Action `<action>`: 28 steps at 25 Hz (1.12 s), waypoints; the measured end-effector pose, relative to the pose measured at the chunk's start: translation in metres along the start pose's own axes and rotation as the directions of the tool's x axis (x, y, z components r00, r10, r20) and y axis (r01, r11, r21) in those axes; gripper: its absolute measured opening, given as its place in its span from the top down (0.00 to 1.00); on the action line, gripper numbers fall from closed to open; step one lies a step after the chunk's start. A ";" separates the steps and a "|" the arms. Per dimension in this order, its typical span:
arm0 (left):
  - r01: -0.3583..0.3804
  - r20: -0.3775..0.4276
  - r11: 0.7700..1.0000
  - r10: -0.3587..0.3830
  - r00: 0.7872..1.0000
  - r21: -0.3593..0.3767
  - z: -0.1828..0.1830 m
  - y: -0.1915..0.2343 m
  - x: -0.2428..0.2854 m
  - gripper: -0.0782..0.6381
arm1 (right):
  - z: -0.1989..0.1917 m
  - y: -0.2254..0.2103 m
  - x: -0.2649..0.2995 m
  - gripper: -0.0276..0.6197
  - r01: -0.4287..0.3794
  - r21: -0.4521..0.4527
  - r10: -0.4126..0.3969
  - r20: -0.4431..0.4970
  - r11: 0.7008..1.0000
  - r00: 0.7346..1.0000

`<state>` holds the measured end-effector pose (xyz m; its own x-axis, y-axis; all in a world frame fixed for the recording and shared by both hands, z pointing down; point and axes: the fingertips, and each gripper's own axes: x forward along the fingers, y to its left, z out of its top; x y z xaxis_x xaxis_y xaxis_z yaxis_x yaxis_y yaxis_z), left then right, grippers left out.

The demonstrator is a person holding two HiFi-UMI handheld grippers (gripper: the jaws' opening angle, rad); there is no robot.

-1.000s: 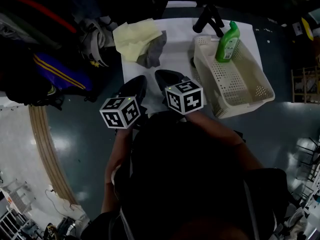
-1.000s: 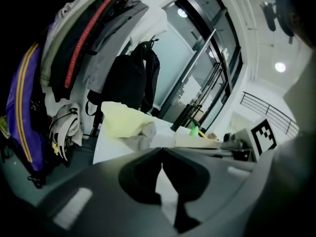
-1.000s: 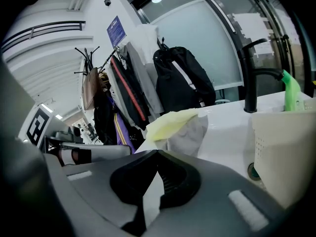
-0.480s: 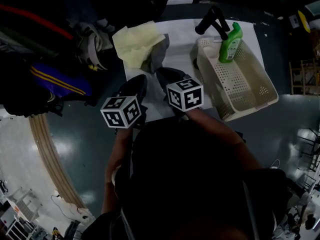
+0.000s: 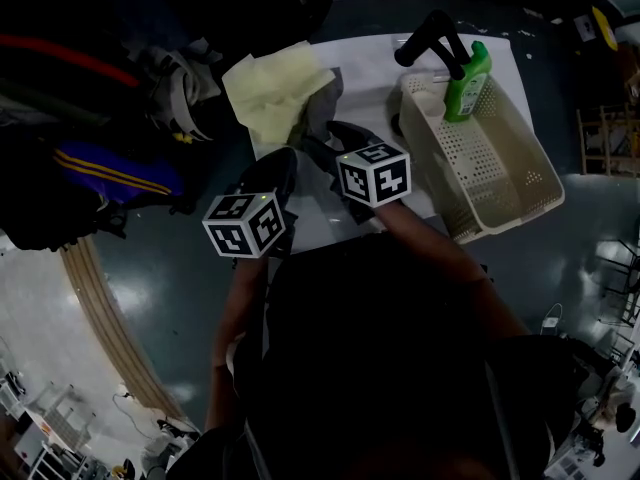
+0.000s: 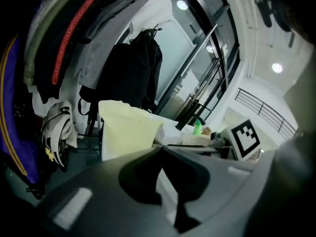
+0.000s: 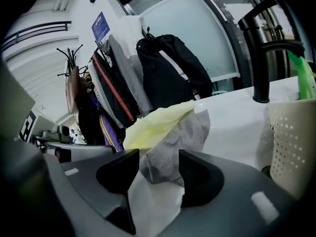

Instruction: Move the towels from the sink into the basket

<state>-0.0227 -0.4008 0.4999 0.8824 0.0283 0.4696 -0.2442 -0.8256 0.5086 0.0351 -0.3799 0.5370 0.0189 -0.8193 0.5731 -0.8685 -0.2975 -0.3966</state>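
Towels are lying bunched together on the white counter (image 5: 375, 68) in the head view: a pale yellow cloth towel (image 5: 272, 86) and, touching it, a mottled grey cloth towel (image 5: 322, 108). They are well apart from the cream perforated plastic basket (image 5: 520, 173), which is holding only a green plastic bottle (image 5: 467, 78). Neither towel is being carried, so I judge the whole task to be lying ahead. The left tool (image 5: 283, 158) is hovering near the counter's edge, and the right tool (image 5: 328, 133) is hovering just beside the grey towel.

In the left gripper view, the left tool's jaws are sitting pressed together with nothing between them.

In the right gripper view, the right tool's jaws have just been opening and are standing wide. The grey towel's near end is showing in the gap, and the pads are not pressing on it.
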 end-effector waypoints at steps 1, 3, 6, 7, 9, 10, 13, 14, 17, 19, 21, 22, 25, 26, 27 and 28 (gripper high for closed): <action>0.002 -0.001 1.000 -0.002 1.000 0.001 0.001 0.001 0.000 0.88 | 0.001 -0.001 0.003 0.58 -0.003 0.002 0.003 0.005 1.000 1.000; 0.004 -0.005 1.000 -0.004 1.000 0.004 0.001 0.004 0.000 0.88 | 0.004 -0.002 0.009 0.53 -0.011 0.004 0.010 0.012 1.000 1.000; 0.005 -0.012 1.000 -0.005 1.000 0.002 0.001 0.009 0.002 0.88 | 0.002 -0.003 0.019 0.45 -0.043 0.021 0.043 0.000 0.999 0.999; 0.005 -0.014 1.000 -0.005 1.000 0.002 0.000 0.010 0.002 0.88 | 0.001 -0.004 0.023 0.43 -0.055 0.028 0.055 -0.007 0.998 0.998; 0.004 -0.020 1.000 -0.003 1.000 0.005 0.000 0.013 0.005 0.88 | -0.002 -0.005 0.030 0.43 -0.071 0.034 0.072 -0.027 0.997 0.997; 0.003 -0.024 1.000 -0.003 1.000 0.009 -0.001 0.014 0.006 0.88 | -0.005 -0.005 0.033 0.43 -0.075 0.034 0.077 -0.041 0.997 0.996; 0.005 -0.031 1.000 -0.005 1.000 0.013 0.000 0.016 0.007 0.88 | -0.012 -0.005 0.038 0.46 -0.087 0.035 0.090 -0.080 0.996 0.993; 0.006 -0.032 1.000 -0.005 0.999 0.012 0.000 0.016 0.007 0.88 | -0.013 -0.004 0.038 0.49 -0.095 0.038 0.098 -0.086 0.995 0.991; 0.008 -0.035 1.000 -0.007 0.999 0.011 0.000 0.017 0.008 0.88 | -0.013 0.002 0.038 0.56 -0.119 0.040 0.122 -0.087 0.992 0.989; 0.010 -0.035 1.000 -0.009 0.999 0.011 0.000 0.016 0.009 0.88 | -0.013 0.005 0.037 0.61 -0.124 0.028 0.125 -0.083 0.992 0.989; 0.011 -0.036 1.000 -0.011 0.999 0.012 -0.001 0.016 0.009 0.88 | -0.011 0.006 0.035 0.68 -0.111 0.013 0.111 -0.077 0.994 0.991; 0.011 -0.036 1.000 -0.011 0.999 0.013 -0.001 0.016 0.008 0.88 | -0.011 0.005 0.034 0.73 -0.096 0.003 0.096 -0.074 0.995 0.993; 0.010 -0.037 1.000 -0.010 0.999 0.014 -0.002 0.015 0.007 0.88 | -0.011 0.001 0.028 0.87 -0.049 -0.024 0.047 -0.068 0.999 0.997; 0.010 -0.036 1.000 -0.009 0.999 0.015 -0.002 0.015 0.007 0.88 | -0.011 0.001 0.025 0.89 -0.039 -0.026 0.037 -0.067 0.999 0.997; 0.009 -0.034 1.000 -0.009 0.999 0.015 -0.002 0.014 0.007 0.88 | -0.011 0.000 0.022 0.91 -0.033 -0.024 0.031 -0.065 0.999 0.997; 0.009 -0.033 1.000 -0.009 0.999 0.015 -0.002 0.013 0.006 0.88 | -0.010 0.000 0.019 0.91 -0.027 -0.021 0.026 -0.063 0.999 0.998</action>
<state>-0.0209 -0.4101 0.5106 0.8709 0.0540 0.4886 -0.2298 -0.8339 0.5018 0.0303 -0.3908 0.5553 -0.0348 -0.7945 0.6063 -0.8790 -0.2644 -0.3969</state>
